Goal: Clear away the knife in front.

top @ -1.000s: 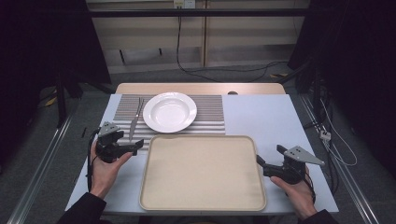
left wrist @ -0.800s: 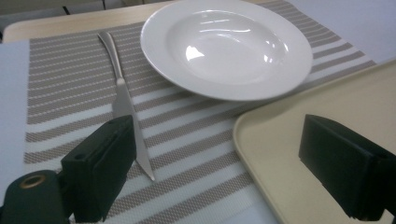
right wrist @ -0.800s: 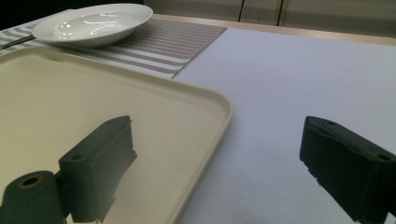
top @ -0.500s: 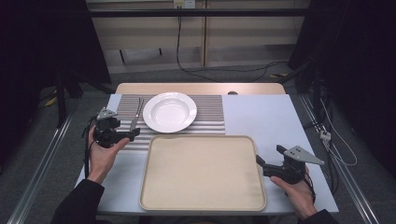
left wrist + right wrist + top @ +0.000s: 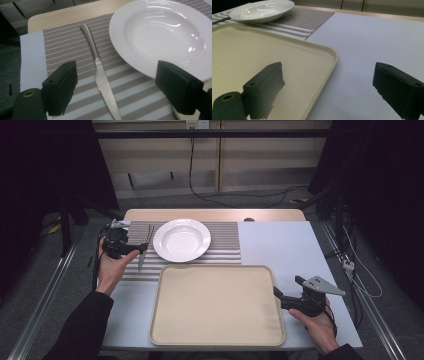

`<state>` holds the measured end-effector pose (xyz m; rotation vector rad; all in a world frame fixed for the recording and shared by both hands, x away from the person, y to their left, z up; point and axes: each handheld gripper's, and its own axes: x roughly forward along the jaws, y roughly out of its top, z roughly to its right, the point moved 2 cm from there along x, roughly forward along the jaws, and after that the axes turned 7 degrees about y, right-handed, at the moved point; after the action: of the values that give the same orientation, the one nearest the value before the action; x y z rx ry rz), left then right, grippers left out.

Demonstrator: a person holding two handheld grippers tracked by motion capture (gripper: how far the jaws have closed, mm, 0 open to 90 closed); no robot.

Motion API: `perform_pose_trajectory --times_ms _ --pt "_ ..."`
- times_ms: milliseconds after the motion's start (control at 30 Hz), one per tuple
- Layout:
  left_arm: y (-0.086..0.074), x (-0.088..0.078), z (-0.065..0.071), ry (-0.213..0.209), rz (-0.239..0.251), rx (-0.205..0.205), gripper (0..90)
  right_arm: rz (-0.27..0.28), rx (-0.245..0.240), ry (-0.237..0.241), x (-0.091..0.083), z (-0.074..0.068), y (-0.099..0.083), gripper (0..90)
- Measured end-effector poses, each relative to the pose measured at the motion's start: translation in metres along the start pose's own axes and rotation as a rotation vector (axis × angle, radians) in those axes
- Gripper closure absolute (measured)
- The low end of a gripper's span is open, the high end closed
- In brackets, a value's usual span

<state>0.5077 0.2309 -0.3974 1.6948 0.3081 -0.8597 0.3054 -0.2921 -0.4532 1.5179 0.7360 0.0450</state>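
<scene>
A silver knife [image 5: 144, 249] [image 5: 100, 72] lies on the striped placemat [image 5: 220, 247] [image 5: 62, 47], just left of the white plate [image 5: 181, 239] [image 5: 160, 37]. My left gripper [image 5: 134, 251] [image 5: 117, 75] hovers over the knife's blade end, open. Its jaws have just been closing a little. The knife sits between and below them, and the pads are clear of it. My right gripper [image 5: 286, 287] [image 5: 328, 67] is open and holds nothing. It straddles the right rim of the beige tray [image 5: 215, 305] [image 5: 244, 50], one jaw over the tray and one over the table.
The tray has nothing in it and takes up the near middle of the white table [image 5: 285, 245] [image 5: 367, 37]. The plate [image 5: 262, 11] rests on the placemat [image 5: 309, 21] behind it. Cables run across the floor beyond the table.
My left hand has moved away from the tray's far left corner, out over the placemat to the knife. The right gripper has stayed where it was.
</scene>
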Motion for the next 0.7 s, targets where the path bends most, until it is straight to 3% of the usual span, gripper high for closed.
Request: perform_pose_trajectory --times_ms 233,333,400,500,567,700 --pt "0.008 0.033 -0.005 0.043 -0.047 0.008 22.6 -0.005 0.011 0.015 0.004 0.002 0.000 9.2" --pt "0.011 0.047 -0.008 0.048 -0.070 -0.012 25.0 -0.011 0.011 0.021 0.005 0.002 0.000 9.1" --pt "0.014 0.055 -0.009 0.061 -0.103 -0.008 29.4 -0.011 0.013 0.027 0.005 0.002 0.000 9.0" --pt "0.017 0.065 -0.012 0.069 -0.116 -0.013 35.0 -0.009 0.014 0.027 0.005 0.002 0.000 9.1" --pt "0.018 0.074 -0.013 0.076 -0.176 -0.039 36.0 -0.010 0.013 0.027 0.005 0.003 -0.001 9.1" --pt "0.021 0.085 -0.012 0.103 -0.195 -0.024 46.3 -0.016 0.016 0.032 0.005 0.002 -0.001 9.1"
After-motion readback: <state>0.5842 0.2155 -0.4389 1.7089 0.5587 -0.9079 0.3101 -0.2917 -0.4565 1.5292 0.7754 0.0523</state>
